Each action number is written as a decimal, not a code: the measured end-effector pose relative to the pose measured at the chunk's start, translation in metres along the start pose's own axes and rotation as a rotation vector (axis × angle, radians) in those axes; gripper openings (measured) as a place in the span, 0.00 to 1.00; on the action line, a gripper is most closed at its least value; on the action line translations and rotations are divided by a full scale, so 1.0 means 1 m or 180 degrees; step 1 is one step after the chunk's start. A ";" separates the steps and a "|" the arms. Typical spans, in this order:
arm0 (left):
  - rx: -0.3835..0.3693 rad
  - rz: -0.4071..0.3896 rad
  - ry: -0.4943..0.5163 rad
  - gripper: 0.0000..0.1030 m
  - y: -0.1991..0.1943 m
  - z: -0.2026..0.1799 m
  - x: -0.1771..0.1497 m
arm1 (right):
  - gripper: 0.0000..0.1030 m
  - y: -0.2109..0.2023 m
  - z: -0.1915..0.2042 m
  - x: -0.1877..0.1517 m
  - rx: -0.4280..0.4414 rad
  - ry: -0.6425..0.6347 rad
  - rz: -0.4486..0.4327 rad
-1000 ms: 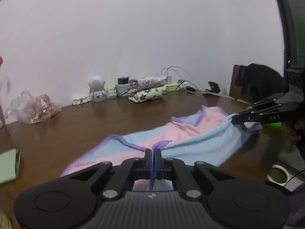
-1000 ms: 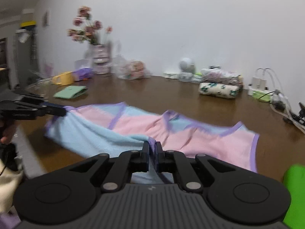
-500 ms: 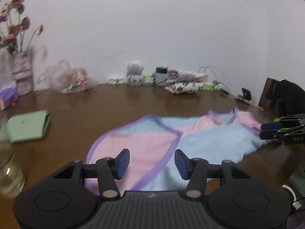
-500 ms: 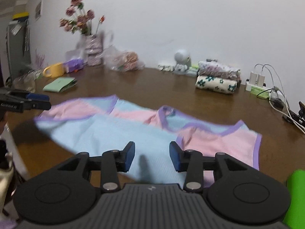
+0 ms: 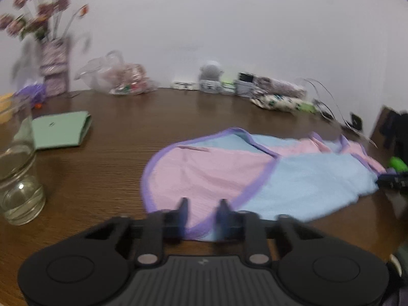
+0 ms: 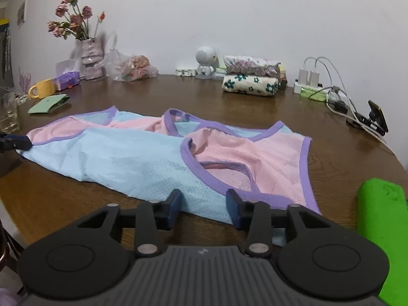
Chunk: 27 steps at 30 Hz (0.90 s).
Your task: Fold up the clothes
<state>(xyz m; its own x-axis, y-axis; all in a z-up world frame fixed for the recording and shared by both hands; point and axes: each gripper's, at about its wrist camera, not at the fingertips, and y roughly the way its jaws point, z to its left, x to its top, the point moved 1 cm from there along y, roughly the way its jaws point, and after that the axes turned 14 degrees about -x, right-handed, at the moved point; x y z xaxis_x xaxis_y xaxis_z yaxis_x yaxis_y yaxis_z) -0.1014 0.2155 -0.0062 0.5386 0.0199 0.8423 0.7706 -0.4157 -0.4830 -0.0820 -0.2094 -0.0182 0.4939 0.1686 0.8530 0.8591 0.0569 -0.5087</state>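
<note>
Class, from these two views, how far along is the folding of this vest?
Done: the vest lies on the table, blue panel lapped over pink; folded clothes sit by the wall. In hand: the left gripper and right gripper each straddle its near edge, not pinching; the right's fingers have just been closing. Left: grip, fold smaller.

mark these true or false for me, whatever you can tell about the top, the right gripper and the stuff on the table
1. The pink and blue top lies spread on the table. True.
2. The right gripper is clamped shut on the top. False: its jaws stand apart, though they have just been closing a little, and the top's near edge shows between them, unpinched.
3. A yellow mug stands at the far left, near the flower vase. True.
4. The folded floral clothes sit on top of the pink and blue top. False: they are stacked at the back, apart from it.
</note>
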 end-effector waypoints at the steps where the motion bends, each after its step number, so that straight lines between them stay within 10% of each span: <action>1: 0.0032 0.0012 -0.0021 0.03 0.000 0.002 0.001 | 0.27 0.000 0.000 -0.001 -0.0009 0.0007 -0.0004; 4: 0.0125 0.0074 0.0052 0.03 -0.002 -0.002 0.002 | 0.05 -0.005 -0.001 0.001 -0.0050 -0.0002 0.0132; 8: 0.0318 -0.0089 0.0029 0.08 -0.009 -0.007 0.005 | 0.05 -0.023 -0.006 -0.003 -0.0179 -0.0088 0.0253; 13: 0.0172 -0.0395 -0.0135 0.40 -0.022 -0.003 0.012 | 0.13 -0.043 -0.002 0.006 0.0018 -0.0098 -0.0051; 18: 0.0004 -0.0169 0.0047 0.42 -0.018 -0.010 0.004 | 0.39 -0.029 0.026 0.020 0.0189 -0.0283 -0.0188; 21: -0.0059 0.0012 0.0197 0.40 -0.011 -0.018 -0.004 | 0.39 -0.009 0.030 0.029 0.0118 -0.0189 -0.0126; 24: -0.0047 0.0131 0.0299 0.05 -0.003 -0.024 -0.008 | 0.38 0.009 0.029 0.034 0.0081 -0.0121 -0.0028; 27: 0.0030 0.0124 0.0328 0.03 0.001 -0.025 -0.008 | 0.08 0.019 0.027 0.028 0.0039 -0.0071 0.0089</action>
<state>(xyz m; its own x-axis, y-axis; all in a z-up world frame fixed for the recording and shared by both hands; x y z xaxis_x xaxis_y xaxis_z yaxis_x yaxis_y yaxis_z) -0.1136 0.1927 -0.0076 0.5307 -0.0900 0.8427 0.7533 -0.4057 -0.5177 -0.0556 -0.1769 -0.0075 0.5145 0.1922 0.8357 0.8432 0.0639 -0.5338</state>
